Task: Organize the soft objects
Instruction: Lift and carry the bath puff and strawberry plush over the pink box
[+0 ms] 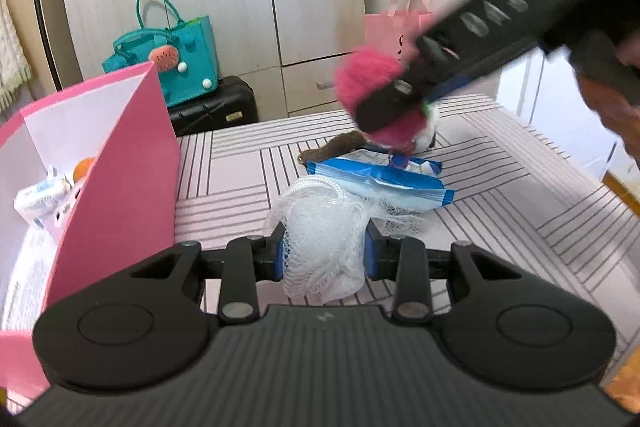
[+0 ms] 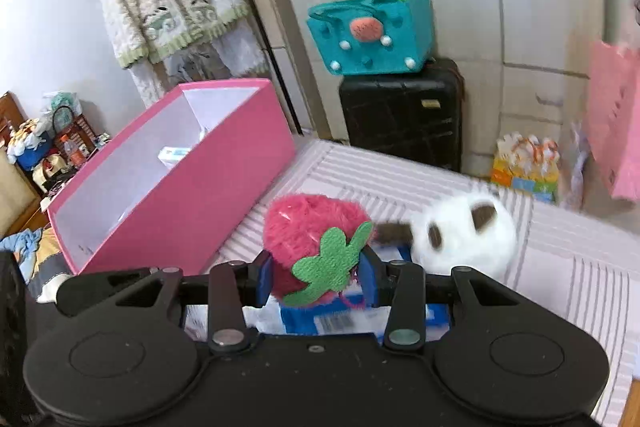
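White mesh pouf [image 1: 320,239] and pink plush strawberry [image 2: 316,247] — both clamped, lifted.

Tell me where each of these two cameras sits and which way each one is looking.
Left wrist: rides on the left gripper, facing the wardrobe across the striped table; its fingers clamp a white mesh sponge. The right gripper and the person's hand cross on the right.
Right wrist: rides on the right gripper, shut on a pink strawberry plush, facing the pink box.
Shared: plush, pink box, teal bag.
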Demonstrator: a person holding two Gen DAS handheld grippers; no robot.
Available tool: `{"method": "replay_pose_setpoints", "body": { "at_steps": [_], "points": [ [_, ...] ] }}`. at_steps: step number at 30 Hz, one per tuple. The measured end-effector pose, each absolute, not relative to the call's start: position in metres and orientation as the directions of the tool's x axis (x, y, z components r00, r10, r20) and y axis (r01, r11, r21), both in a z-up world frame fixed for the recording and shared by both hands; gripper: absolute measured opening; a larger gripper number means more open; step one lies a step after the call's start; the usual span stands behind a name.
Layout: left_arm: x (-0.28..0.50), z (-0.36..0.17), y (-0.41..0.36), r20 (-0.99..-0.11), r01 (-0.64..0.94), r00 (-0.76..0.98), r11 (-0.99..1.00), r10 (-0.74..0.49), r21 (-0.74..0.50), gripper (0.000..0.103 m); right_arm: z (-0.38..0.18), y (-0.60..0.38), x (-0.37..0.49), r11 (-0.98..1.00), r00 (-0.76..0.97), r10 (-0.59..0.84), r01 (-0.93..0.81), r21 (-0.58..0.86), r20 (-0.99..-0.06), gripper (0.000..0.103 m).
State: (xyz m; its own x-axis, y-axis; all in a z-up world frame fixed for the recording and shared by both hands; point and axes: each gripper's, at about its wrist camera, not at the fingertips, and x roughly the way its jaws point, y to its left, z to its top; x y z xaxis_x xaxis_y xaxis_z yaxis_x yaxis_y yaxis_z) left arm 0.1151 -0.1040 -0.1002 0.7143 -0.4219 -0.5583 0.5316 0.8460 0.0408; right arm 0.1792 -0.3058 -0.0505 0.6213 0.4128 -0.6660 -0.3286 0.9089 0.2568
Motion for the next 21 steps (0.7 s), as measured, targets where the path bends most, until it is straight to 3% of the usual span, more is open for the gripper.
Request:
{"method": "replay_pose_setpoints", "body": {
  "at_steps": [6,11,21],
  "points": [
    [0.117,-0.1,-0.094,-0.602,0.565,0.651,0.825,-0.463,-0.025,0.033,-0.057,-0.318,0.15,0.918,0.601,0.397,-0.28,0.282,-0.694,0.047],
    [0.104,-0.098,-0.09,-0.613,0.587,0.643,0.81,-0.459,0.008,0.033,-0.07,-0.324,0.13,0.925,0.584,0.379,-0.247,0.288,-0.718,0.047],
    [0.086,-0.087,-0.068,-0.652,0.619,0.579,0.784,-0.49,-0.039,0.033,-0.088,-0.327,0.088,0.929,0.578,0.371,-0.225,0.294,-0.727,0.048]
  ]
}}
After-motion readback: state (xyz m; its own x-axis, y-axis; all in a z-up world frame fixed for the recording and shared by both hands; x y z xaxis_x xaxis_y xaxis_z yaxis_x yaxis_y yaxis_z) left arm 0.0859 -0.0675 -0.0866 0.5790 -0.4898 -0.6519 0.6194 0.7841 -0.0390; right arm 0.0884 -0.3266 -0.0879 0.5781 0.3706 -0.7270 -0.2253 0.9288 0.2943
